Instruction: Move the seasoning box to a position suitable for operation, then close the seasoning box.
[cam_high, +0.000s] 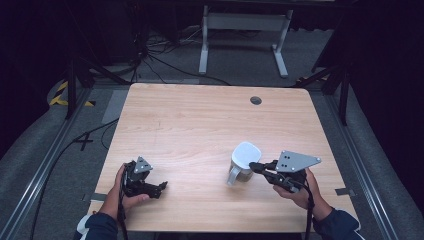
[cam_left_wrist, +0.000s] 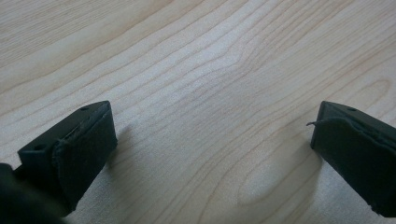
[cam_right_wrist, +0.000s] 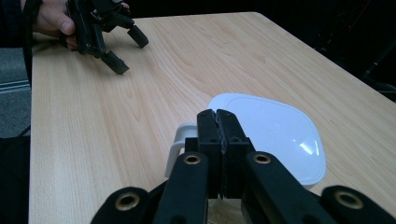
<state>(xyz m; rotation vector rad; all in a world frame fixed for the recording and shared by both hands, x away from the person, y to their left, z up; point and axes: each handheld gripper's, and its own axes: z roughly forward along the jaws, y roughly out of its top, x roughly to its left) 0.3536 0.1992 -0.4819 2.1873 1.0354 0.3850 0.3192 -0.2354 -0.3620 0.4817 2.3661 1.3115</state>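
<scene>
High view: at the lower left of the frame a hand (cam_high: 123, 192) holds the left gripper (cam_high: 161, 188) low over the wooden table (cam_high: 200, 120), its jaws spread apart and pointing right. In the left gripper view the two black pads (cam_left_wrist: 86, 144) stand at opposite edges of the picture with bare wood grain between them. At the lower right of the high view the other hand (cam_high: 298, 192) holds the right gripper (cam_high: 253, 166), jaws pressed together, their tips just over the rim of a white mug (cam_high: 243, 161) that stands upside down right of centre, its handle toward the bottom of the frame. In the right gripper view the closed jaws rise in the lower middle, with the mug's flat white base (cam_right_wrist: 273, 133) just behind them; whether they touch it cannot be told. Farther up, near the table's far edge, sits a small dark round grommet (cam_high: 256, 100). Beyond the table, on the grey floor, stands a white frame (cam_high: 245, 35) among black cables (cam_high: 165, 65).
</scene>
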